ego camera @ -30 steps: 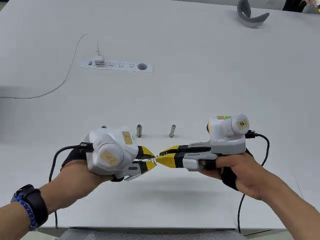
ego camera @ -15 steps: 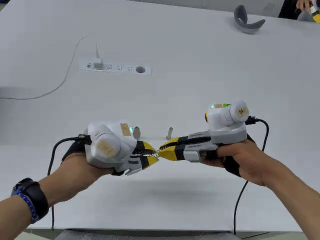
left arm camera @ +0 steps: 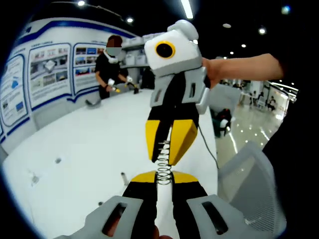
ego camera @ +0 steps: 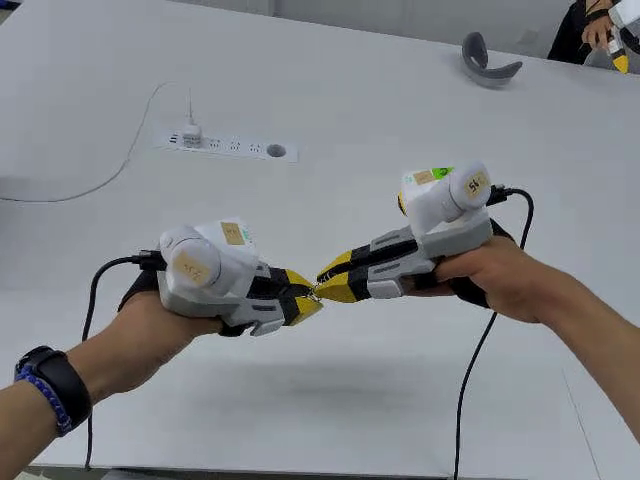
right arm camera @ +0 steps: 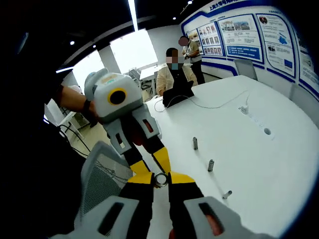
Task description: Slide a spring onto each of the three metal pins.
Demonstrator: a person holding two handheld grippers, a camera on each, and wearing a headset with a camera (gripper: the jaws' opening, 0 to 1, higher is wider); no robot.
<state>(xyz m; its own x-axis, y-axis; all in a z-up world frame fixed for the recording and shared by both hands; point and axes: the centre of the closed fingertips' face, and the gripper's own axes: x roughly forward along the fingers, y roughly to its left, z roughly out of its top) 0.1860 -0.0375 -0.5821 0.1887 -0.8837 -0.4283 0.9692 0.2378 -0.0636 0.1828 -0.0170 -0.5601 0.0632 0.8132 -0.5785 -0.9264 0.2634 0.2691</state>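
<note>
A small metal spring (ego camera: 316, 293) hangs in the air between the two gripper tips, above the white table (ego camera: 400, 130). My left gripper (ego camera: 308, 302) is shut on one end of it and my right gripper (ego camera: 325, 284) on the other. In the left gripper view the spring (left arm camera: 163, 162) runs from my left gripper (left arm camera: 164, 178) up into the right gripper (left arm camera: 168, 142). The right gripper view has the spring (right arm camera: 160, 179) end-on in my right gripper (right arm camera: 160, 179). On the table beyond stand a pin with a spring on it (right arm camera: 195, 143) and two bare pins (right arm camera: 211, 165), (right arm camera: 227, 194).
A white power strip (ego camera: 222, 145) with a plugged cable (ego camera: 100, 180) lies at the back left. A curved grey object (ego camera: 487, 58) rests at the far right. People are at the table's far end (right arm camera: 174, 74). A mesh chair (left arm camera: 249, 184) stands by the table edge.
Both grippers have risen and moved up the head view with their tips still together on the spring. The right gripper now tilts up more. The pins are now hidden behind the grippers.
</note>
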